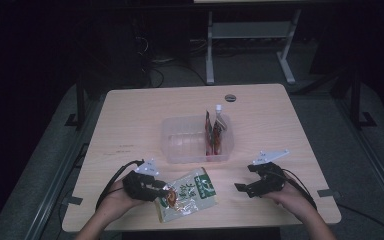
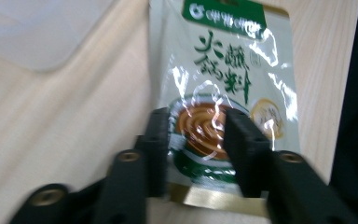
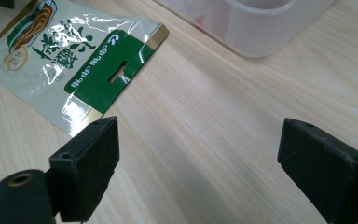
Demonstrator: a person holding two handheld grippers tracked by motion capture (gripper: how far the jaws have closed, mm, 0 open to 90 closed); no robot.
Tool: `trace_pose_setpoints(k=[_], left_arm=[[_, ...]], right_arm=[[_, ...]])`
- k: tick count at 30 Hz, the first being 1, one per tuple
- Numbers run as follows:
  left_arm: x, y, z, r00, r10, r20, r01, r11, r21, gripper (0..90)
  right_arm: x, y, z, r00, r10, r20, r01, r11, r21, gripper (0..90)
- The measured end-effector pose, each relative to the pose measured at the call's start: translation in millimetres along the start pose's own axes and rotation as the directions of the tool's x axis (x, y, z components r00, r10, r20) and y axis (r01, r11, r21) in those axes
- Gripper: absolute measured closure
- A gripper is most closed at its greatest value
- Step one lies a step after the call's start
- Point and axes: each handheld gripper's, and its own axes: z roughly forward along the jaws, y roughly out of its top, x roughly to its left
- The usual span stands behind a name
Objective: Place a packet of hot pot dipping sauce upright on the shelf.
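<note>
Sauce packet [image 1: 187,195] lay flat on the worktop [image 1: 130,125] just in front of the clear plastic tub [image 1: 180,142], probably waiting to join the packets standing in it. The left gripper [image 2: 196,133] straddled its near end, jaws partly closed without clearly pinching. The right gripper [image 3: 198,161] hovered beside it, wide apart and empty.

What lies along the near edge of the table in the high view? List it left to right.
Left tool → green and white sauce packet → bare table → right tool.
</note>
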Motion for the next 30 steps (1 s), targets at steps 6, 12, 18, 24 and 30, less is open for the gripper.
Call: trace_pose_setpoints(k=[6,12,18,24,30], left_arm=[[5.0,0.9,12.1,0.9994,0.025,0.025,-0.025,0.9997,0.002,32.8],[2.1,1.9,25.6,0.9985,0.046,0.03,-0.046,0.9988,0.018,21.2],[-5.0,3.0,35.5,0.9967,0.078,0.021,-0.08,0.9945,0.068,22.9],[-5.4,1.1,35.5,0.9971,0.075,0.011,-0.076,0.9959,0.05,30.5],[-4.0,0.9,33.5,0.9968,0.08,-0.008,-0.079,0.9957,0.049,45.0]], right_arm=[[2.0,1.6,2.4,1.0,-0.005,0.007,0.005,0.9999,-0.015,9.3],[3.6,1.4,4.1,1.0,-0.006,0.004,0.006,1.0,0.007,9.3],[3.7,1.4,4.4,1.0,-0.004,-0.001,0.004,0.9998,0.017,9.5],[3.6,1.6,5.2,1.0,-0.004,-0.007,0.004,0.9998,0.018,9.5],[5.6,3.2,5.4,0.9995,-0.007,-0.03,0.008,0.9988,0.049,7.0]])
